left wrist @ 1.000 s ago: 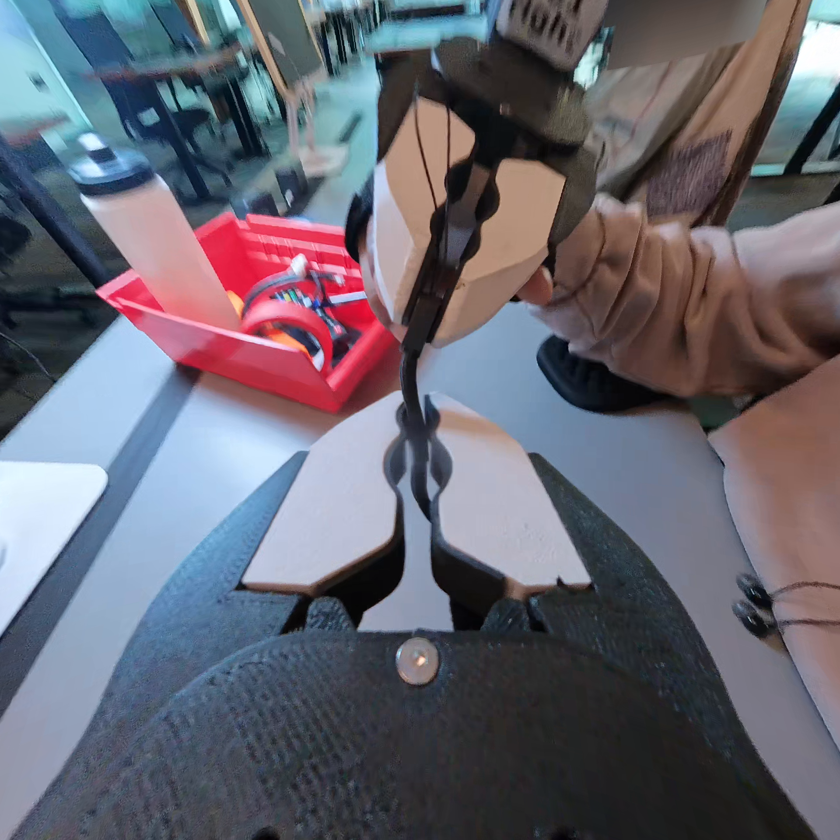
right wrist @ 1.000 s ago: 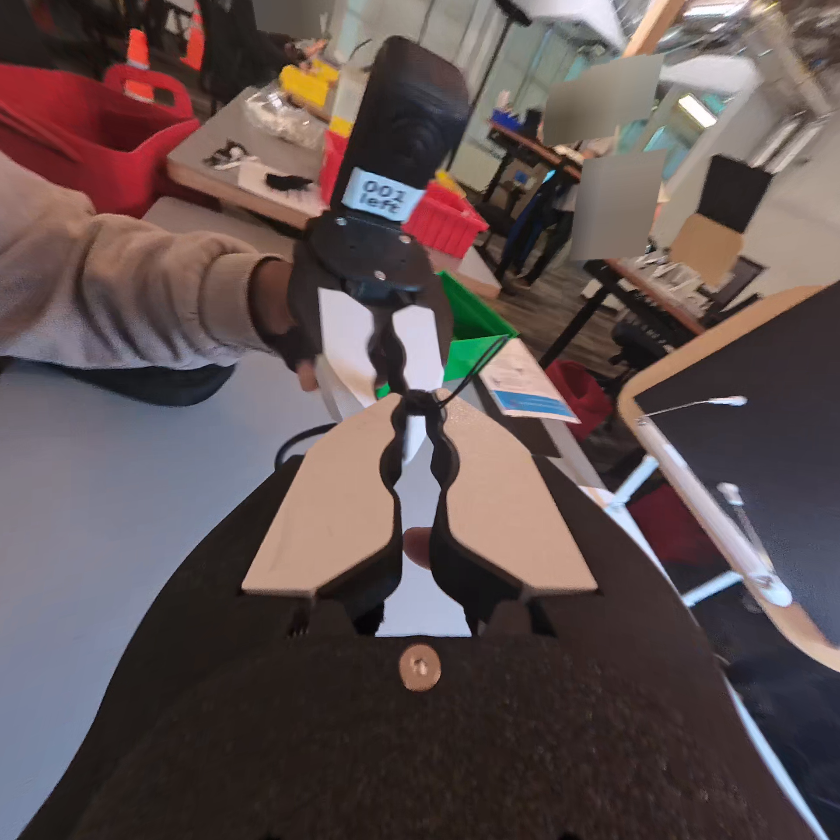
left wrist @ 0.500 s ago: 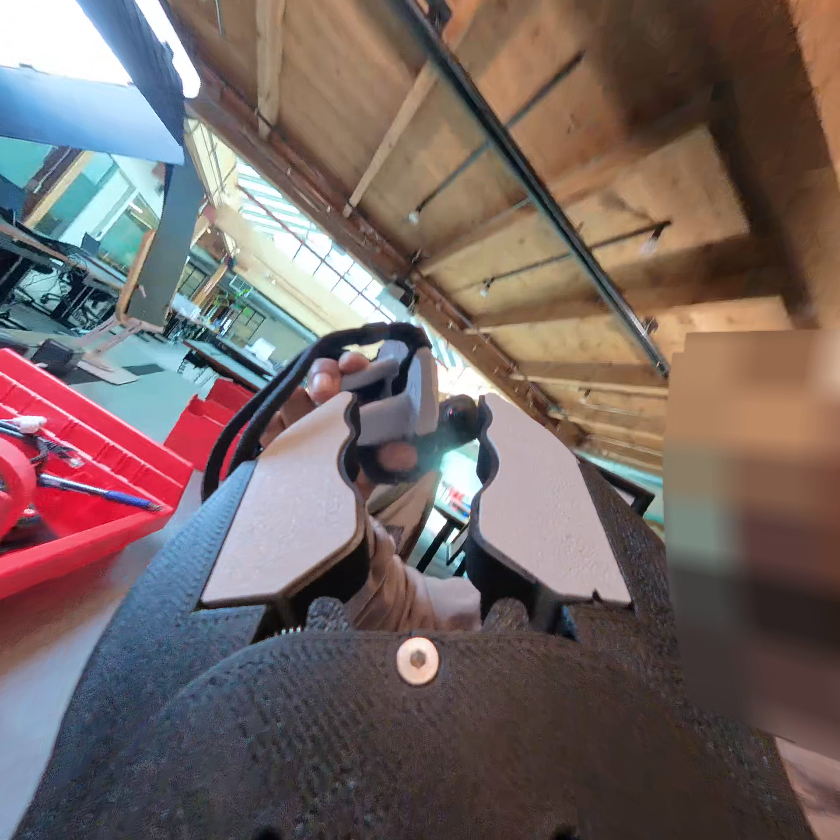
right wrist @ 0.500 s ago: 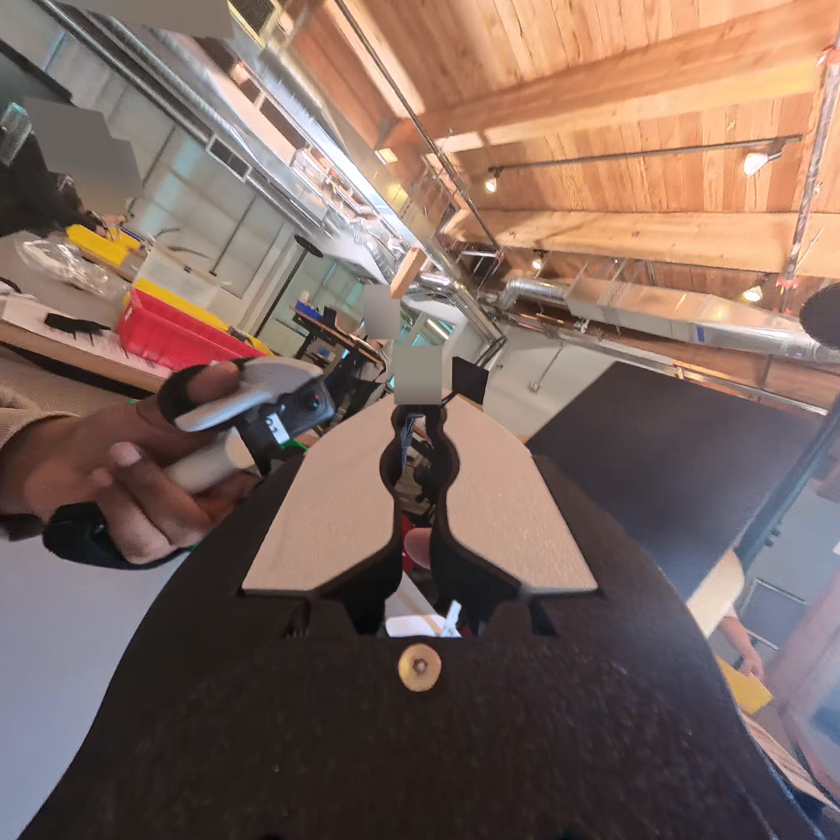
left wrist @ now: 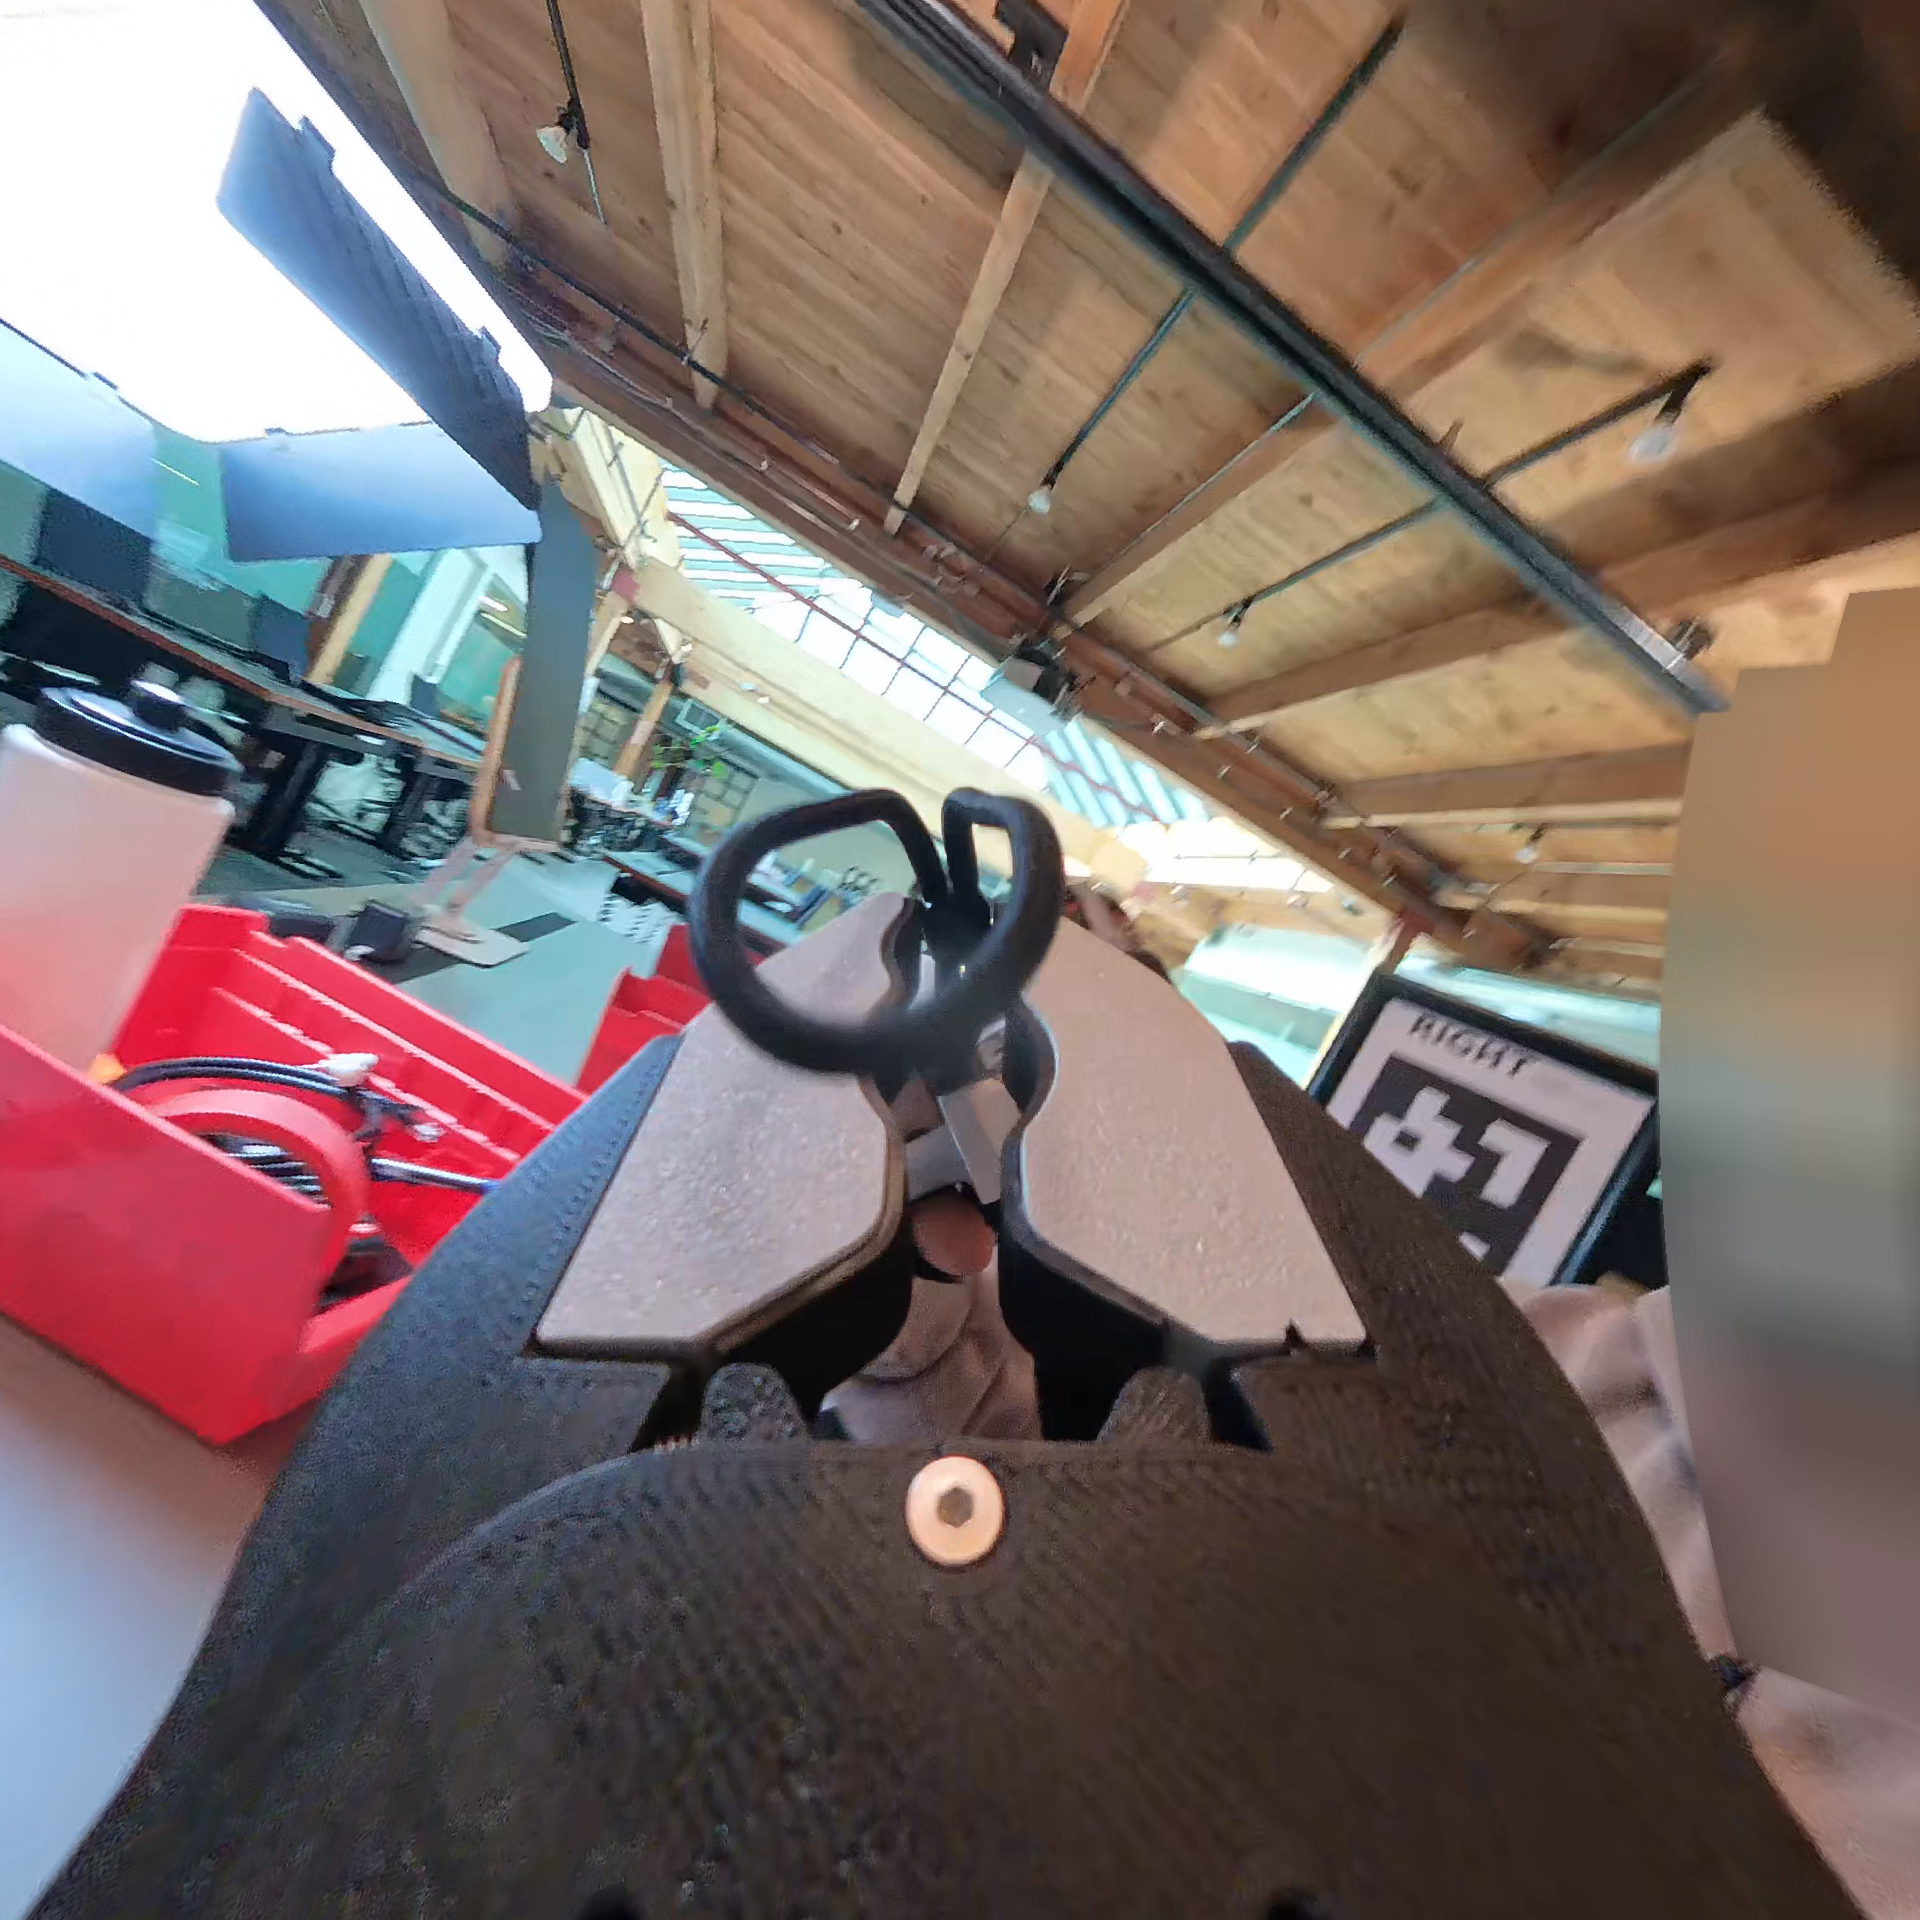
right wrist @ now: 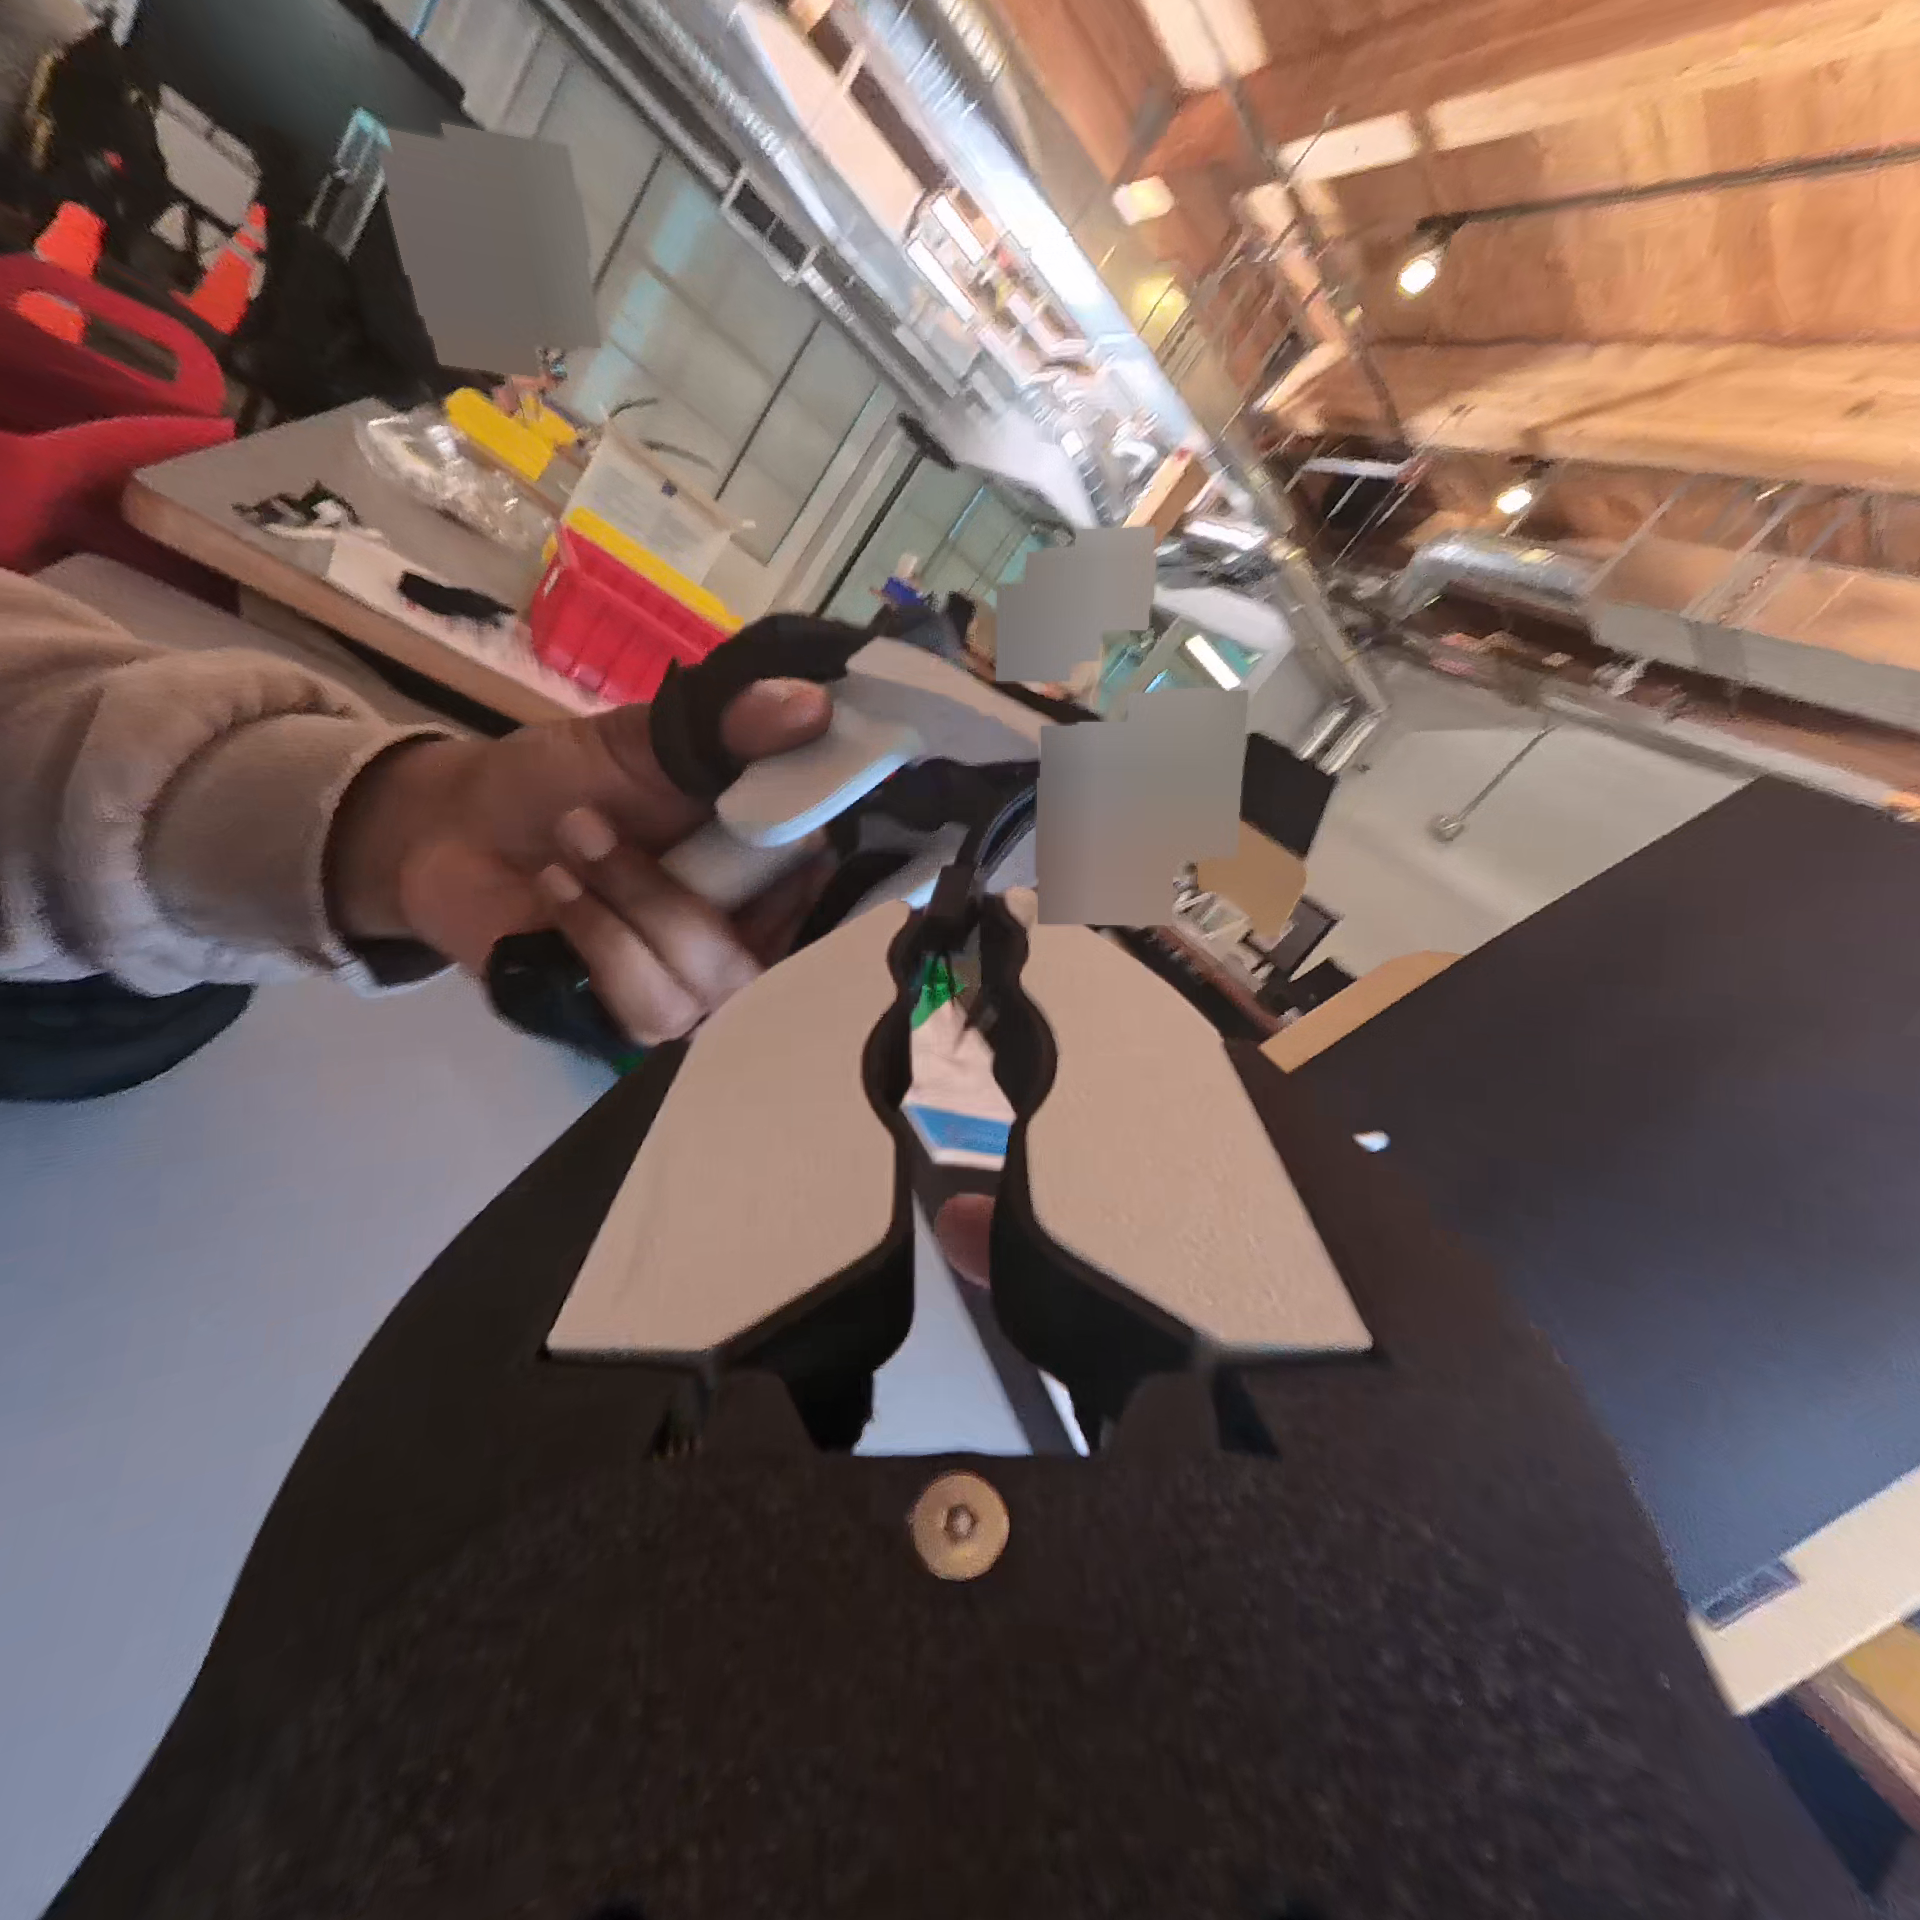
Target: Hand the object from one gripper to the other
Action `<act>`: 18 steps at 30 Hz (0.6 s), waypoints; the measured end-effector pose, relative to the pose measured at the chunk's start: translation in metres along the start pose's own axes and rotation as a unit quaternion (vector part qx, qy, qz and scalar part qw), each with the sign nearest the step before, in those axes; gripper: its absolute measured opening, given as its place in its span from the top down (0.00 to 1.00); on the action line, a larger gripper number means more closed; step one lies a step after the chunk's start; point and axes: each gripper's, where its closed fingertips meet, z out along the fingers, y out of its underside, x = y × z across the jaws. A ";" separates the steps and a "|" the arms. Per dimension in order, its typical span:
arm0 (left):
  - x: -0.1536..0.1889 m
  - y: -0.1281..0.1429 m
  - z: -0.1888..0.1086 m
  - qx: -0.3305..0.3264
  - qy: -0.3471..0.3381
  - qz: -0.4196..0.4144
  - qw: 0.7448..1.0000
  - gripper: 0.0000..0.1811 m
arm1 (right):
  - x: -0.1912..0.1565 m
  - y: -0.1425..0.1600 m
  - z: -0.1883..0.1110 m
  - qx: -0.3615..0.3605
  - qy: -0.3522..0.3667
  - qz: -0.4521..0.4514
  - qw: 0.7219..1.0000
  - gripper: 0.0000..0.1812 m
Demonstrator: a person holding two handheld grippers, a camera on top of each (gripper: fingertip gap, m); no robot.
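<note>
L tool (left wrist: 951, 1023) pinches scissors (left wrist: 883, 935), raised off table; R tool (right wrist: 951, 940) nearly closed, empty

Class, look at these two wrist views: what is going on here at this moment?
A person holds a two-finger gripper in each hand. The left gripper is shut on a pair of black-handled scissors, handle loops sticking out past its tips, raised toward the wooden ceiling. The right gripper has its jaws nearly together; something thin and dark sits at its tips, too blurred to identify. A red bin sits on the table.
</note>
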 end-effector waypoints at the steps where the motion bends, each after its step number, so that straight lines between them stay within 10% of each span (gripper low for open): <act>1: 0.000 -0.001 -0.002 -0.012 -0.012 0.029 0.999 0.93 | -0.003 0.004 -0.001 -0.015 -0.020 0.015 1.000 0.91; 8: -0.007 -0.016 -0.023 -0.130 -0.120 0.230 0.957 0.93 | 0.026 -0.003 -0.025 -0.032 -0.016 0.058 0.998 0.84; 18: -0.043 0.069 -0.021 -0.385 -0.187 0.457 0.780 0.93 | -0.006 0.016 -0.009 -0.124 -0.070 0.067 0.987 0.87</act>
